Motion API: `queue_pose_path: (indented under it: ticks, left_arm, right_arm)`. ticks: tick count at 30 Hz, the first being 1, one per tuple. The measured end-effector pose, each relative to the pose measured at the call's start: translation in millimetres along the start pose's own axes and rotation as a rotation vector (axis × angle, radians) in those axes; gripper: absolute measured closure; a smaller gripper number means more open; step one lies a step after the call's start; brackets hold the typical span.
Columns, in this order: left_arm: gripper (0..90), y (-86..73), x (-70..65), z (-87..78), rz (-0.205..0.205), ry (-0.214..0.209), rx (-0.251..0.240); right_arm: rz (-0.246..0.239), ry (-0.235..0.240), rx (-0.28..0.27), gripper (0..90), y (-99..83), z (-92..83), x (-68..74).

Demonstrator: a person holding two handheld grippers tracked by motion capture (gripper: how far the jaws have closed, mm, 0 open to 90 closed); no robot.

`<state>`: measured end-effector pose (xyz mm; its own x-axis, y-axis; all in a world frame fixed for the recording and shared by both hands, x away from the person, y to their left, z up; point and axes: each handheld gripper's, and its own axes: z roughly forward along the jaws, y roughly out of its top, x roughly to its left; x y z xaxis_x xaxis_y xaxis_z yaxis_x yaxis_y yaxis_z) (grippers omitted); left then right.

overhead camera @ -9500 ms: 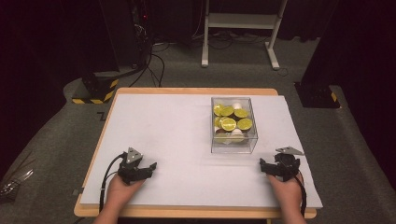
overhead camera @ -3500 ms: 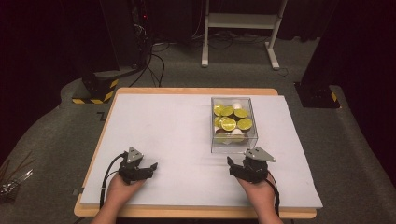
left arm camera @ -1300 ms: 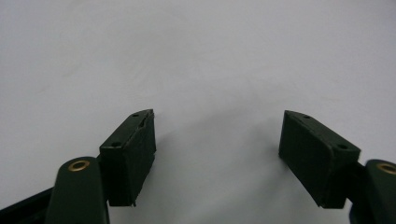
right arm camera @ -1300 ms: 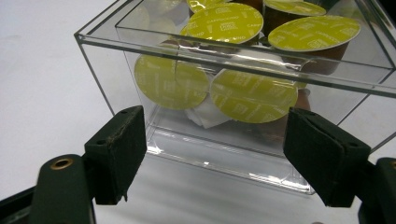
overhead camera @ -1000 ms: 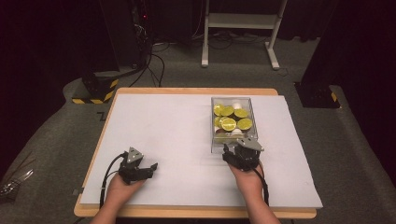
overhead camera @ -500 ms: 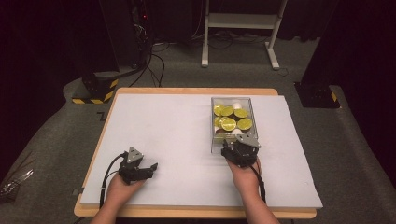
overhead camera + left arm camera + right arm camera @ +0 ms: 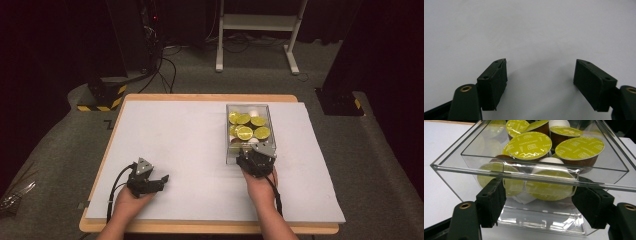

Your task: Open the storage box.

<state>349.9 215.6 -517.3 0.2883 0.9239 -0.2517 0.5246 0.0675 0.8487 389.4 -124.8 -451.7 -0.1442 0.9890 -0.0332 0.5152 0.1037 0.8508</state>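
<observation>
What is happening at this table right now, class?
A person's right gripper is up against the near wall of a clear box of yellow-lidded coffee capsules. Its fingers have just been closing, though whether they grip it is unclear. The left gripper rests open on the white table.

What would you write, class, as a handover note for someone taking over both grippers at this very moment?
Left gripper: jaws open, nothing between them, resting low over the white table cover at the near left.
Right gripper: at the near wall of the clear box, jaws open and just closing, one on each side of its lower part; whether the pads already press, I cannot tell.
The box stands right of centre, holding yellow-lidded capsules marked cappuccino.
Done: right gripper brought up to the box.
Left: probably to close on the box and move it; no capsule is out yet.
</observation>
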Motion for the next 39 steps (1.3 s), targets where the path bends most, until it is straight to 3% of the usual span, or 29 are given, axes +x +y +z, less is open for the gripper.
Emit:
queue_pose_path:
  ticks: [23, 39]
  left_arm:
    - [27.1, -0.1, -0.1, -0.1, 0.0, -0.001, 0.0]
    - [27.1, -0.2, -0.3, -0.1, -0.001, -0.001, -0.001]
  right_arm:
    - [0.003, -0.057, -0.017, 31.6, -1.3, 0.8, 8.4]
    - [-0.005, -0.053, -0.023, 31.9, -5.7, -5.0, 9.5]
